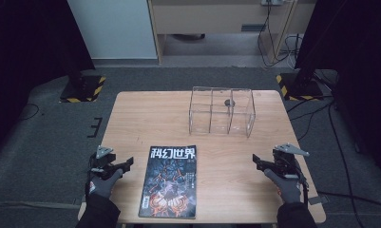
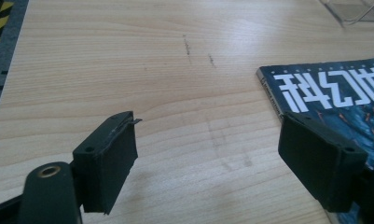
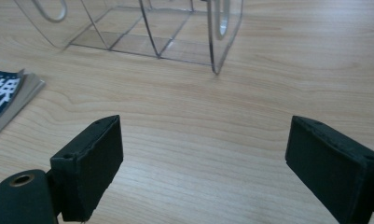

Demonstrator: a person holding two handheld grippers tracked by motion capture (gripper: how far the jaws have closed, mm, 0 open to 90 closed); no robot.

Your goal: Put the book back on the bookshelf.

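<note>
One magazine (image 2: 334, 93) corner behind jaw

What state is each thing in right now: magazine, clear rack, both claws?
Magazine: closed, flat on the table, cover up, between the two claws, untouched.
Rack: upright at the far side of the table, compartments look empty.
Left claw: open, nothing between the jaws, beside the magazine's left edge.
Right claw: open, empty, to the right of the magazine.
</note>
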